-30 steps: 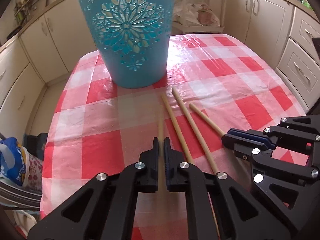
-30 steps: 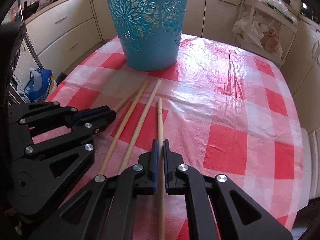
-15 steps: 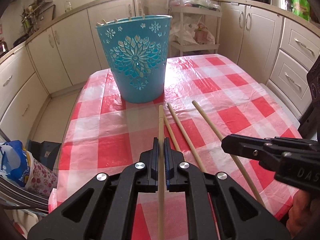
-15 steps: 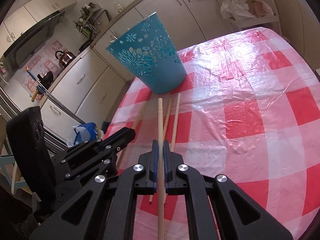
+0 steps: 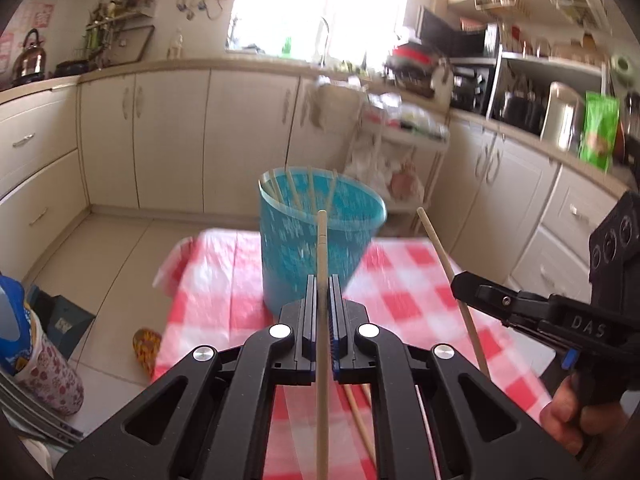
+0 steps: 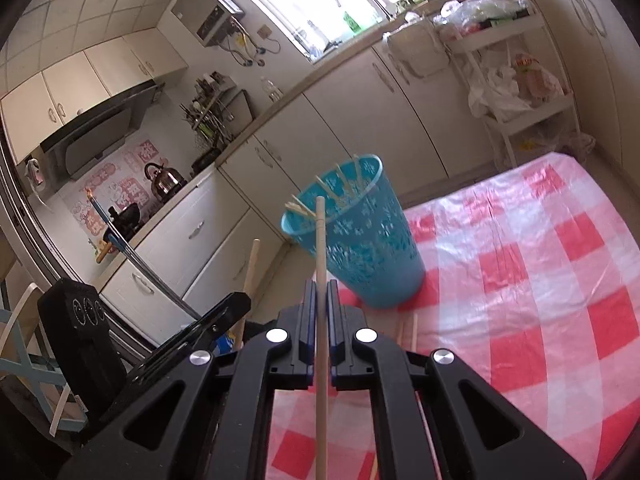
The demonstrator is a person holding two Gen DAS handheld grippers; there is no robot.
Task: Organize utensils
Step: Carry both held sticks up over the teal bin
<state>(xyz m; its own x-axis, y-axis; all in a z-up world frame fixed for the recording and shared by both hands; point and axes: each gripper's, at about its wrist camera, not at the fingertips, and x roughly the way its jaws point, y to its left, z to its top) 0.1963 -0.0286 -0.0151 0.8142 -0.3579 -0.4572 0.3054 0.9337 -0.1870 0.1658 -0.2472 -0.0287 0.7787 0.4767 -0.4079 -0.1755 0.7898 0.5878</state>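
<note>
A blue perforated basket stands on the red-checked table with several wooden chopsticks inside; it also shows in the right wrist view. My left gripper is shut on a chopstick whose tip points toward the basket rim. My right gripper is shut on another chopstick, raised above the table. In the left wrist view the right gripper holds its chopstick to the right of the basket. Two chopsticks lie on the table below.
Cream kitchen cabinets line the walls behind the table. A white rack with bags stands at the far side. A blue bag and a slipper lie on the floor to the left. The table edge is near the basket.
Both grippers have lifted their chopsticks high off the table and tilted upward. The basket now looks farther and lower, and its open rim shows.
</note>
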